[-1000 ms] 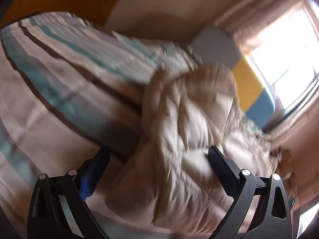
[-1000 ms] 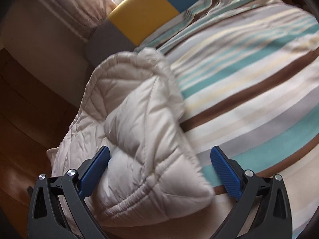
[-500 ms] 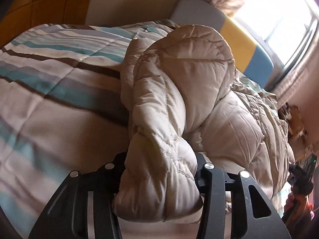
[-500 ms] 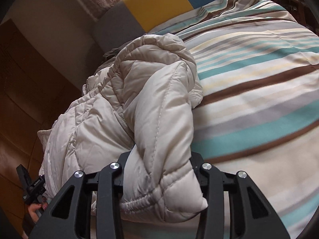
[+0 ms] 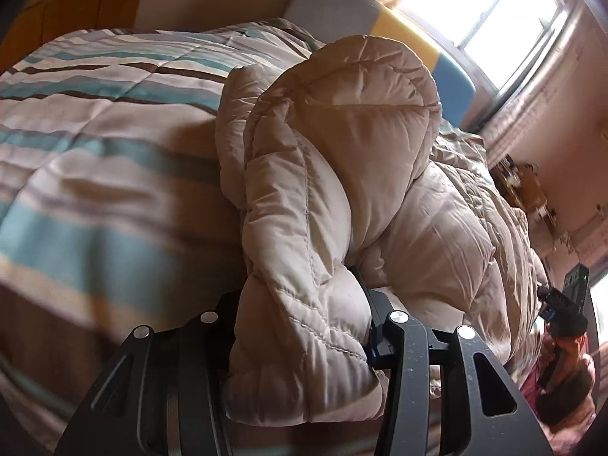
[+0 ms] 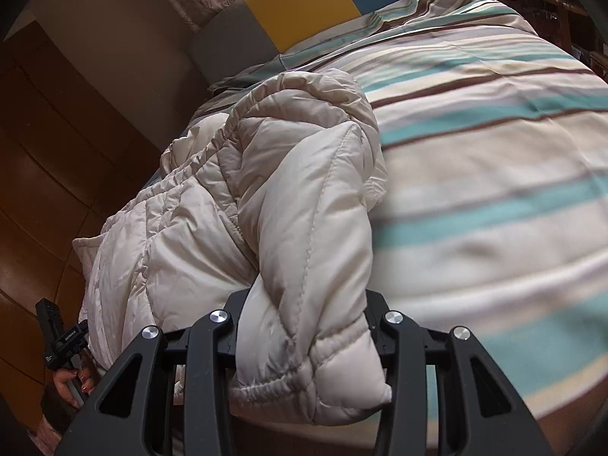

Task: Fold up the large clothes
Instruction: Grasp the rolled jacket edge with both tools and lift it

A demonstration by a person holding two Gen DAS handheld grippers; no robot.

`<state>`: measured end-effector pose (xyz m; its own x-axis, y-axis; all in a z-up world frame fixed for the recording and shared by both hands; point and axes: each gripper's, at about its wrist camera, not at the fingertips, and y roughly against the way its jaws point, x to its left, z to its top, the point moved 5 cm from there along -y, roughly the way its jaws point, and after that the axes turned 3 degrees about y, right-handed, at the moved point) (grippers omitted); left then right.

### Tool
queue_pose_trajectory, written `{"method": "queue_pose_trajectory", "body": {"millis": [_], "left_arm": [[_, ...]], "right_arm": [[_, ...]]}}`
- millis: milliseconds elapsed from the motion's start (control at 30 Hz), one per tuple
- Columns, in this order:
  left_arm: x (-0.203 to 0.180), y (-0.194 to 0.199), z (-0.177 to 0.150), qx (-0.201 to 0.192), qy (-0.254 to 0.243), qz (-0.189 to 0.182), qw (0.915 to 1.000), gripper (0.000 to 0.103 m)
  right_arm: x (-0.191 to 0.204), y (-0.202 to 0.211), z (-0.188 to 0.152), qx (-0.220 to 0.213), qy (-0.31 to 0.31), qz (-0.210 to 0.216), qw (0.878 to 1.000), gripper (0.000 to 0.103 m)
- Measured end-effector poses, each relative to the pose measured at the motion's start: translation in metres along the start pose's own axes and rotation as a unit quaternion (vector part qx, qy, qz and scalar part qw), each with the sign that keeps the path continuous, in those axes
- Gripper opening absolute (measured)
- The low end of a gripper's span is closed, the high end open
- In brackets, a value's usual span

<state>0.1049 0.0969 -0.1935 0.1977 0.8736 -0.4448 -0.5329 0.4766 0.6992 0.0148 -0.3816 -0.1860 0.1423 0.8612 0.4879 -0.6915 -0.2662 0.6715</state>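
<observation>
My left claw [image 5: 304, 326] and right claw [image 6: 304, 326] each pinch a puffy jacket [image 5: 342, 159] sleeve at six o'clock on the striped bed [image 6: 494, 152]; soft, light, slippery, so I'd grip cuffs.

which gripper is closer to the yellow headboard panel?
Cannot tell, roughly level. Left gripper and right gripper each clamp a sleeve end of the puffer jacket, with the yellow headboard panel far across the bed.
</observation>
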Motion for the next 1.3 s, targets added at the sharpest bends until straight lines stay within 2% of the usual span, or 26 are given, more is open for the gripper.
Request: {"method": "queue_pose_trajectory", "body": {"millis": [100, 133, 167, 200, 233, 267, 300, 400, 433, 533, 600, 733, 767, 800, 833, 867, 900, 933, 967, 1000, 1100, 1233, 1300], "left_arm": [[-0.001, 0.011, -0.013, 0.001, -0.010, -0.004, 0.9999, 0.045], [0.000, 0.015, -0.017, 0.001, -0.011, -0.009, 0.9999, 0.049], [0.000, 0.017, -0.019, -0.001, -0.012, -0.008, 0.9999, 0.053], [0.002, 0.020, -0.020, -0.004, -0.012, 0.000, 0.9999, 0.063], [0.005, 0.024, -0.018, -0.007, -0.011, 0.003, 0.9999, 0.072], [0.007, 0.029, -0.017, -0.012, -0.011, 0.004, 0.9999, 0.075], [0.009, 0.036, -0.016, -0.020, -0.011, 0.007, 0.9997, 0.079], [0.014, 0.060, -0.004, -0.061, -0.005, 0.013, 0.9980, 0.083], [0.015, 0.065, 0.005, -0.072, 0.001, 0.012, 0.9973, 0.087], [0.013, 0.060, 0.038, -0.087, 0.018, 0.009, 0.9960, 0.088], [0.010, 0.051, 0.051, -0.078, 0.020, 0.001, 0.9968, 0.088], [0.000, 0.002, 0.076, -0.012, 0.019, 0.016, 0.9996, 0.088], [0.001, -0.006, 0.075, -0.005, 0.026, 0.014, 0.9996, 0.088], [0.001, -0.012, 0.074, 0.001, 0.032, 0.002, 0.9995, 0.083], [-0.002, -0.020, 0.072, 0.006, 0.035, -0.009, 0.9993, 0.063], [-0.003, -0.023, 0.069, 0.007, 0.032, 0.004, 0.9995, 0.054], [-0.005, -0.023, 0.067, 0.004, 0.029, 0.015, 0.9995, 0.038], [-0.008, -0.020, 0.066, -0.003, 0.033, 0.007, 0.9994, 0.027], [-0.011, -0.013, 0.068, -0.014, 0.038, -0.005, 0.9992, 0.025], [-0.012, -0.007, 0.071, -0.026, 0.039, -0.004, 0.9989, 0.023], [-0.022, 0.023, 0.092, -0.083, 0.026, 0.001, 0.9962, 0.021], [-0.038, 0.051, 0.132, -0.158, 0.008, 0.006, 0.9873, 0.021], [-0.045, 0.052, 0.151, -0.179, 0.004, 0.017, 0.9838, 0.021]], "right_arm": [[0.000, 0.007, -0.008, 0.000, 0.006, 0.000, 1.000, 0.039], [-0.001, 0.010, -0.010, -0.001, 0.008, -0.001, 1.000, 0.040], [-0.002, 0.013, -0.014, -0.002, 0.010, -0.001, 1.000, 0.044], [-0.003, 0.015, -0.015, -0.004, 0.009, -0.001, 1.000, 0.048], [-0.007, 0.015, -0.012, -0.007, 0.004, -0.006, 1.000, 0.056], [-0.011, 0.015, -0.004, -0.014, -0.006, -0.008, 1.000, 0.065], [-0.010, 0.013, 0.003, -0.022, -0.015, -0.006, 1.000, 0.067], [-0.023, 0.020, 0.028, -0.056, -0.036, -0.006, 0.998, 0.075], [-0.024, 0.018, 0.040, -0.059, -0.037, -0.007, 0.998, 0.075], [-0.018, 0.000, 0.075, -0.057, -0.029, 0.006, 0.998, 0.075], [-0.011, -0.016, 0.091, -0.037, -0.017, -0.004, 0.999, 0.075], [-0.001, -0.046, 0.104, 0.000, 0.010, -0.040, 0.999, 0.075], [0.001, -0.048, 0.103, 0.001, 0.020, -0.052, 0.998, 0.072], [0.004, -0.050, 0.095, 0.002, 0.032, -0.062, 0.998, 0.067], [0.007, -0.055, 0.095, 0.003, 0.052, -0.077, 0.996, 0.051], [0.011, -0.054, 0.091, 0.003, 0.068, -0.084, 0.994, 0.036], [0.017, -0.044, 0.079, 0.000, 0.084, -0.088, 0.993, 0.030], [0.021, -0.041, 0.076, -0.004, 0.098, -0.095, 0.991, 0.023], [0.027, -0.036, 0.083, -0.013, 0.115, -0.106, 0.988, 0.018], [0.034, -0.023, 0.075, -0.023, 0.124, -0.111, 0.986, 0.017], [0.052, 0.011, 0.085, -0.068, 0.142, -0.103, 0.982, 0.016], [0.074, 0.028, 0.128, -0.121, 0.152, -0.100, 0.976, 0.016], [0.081, 0.026, 0.145, -0.135, 0.150, -0.106, 0.974, 0.016]]}}
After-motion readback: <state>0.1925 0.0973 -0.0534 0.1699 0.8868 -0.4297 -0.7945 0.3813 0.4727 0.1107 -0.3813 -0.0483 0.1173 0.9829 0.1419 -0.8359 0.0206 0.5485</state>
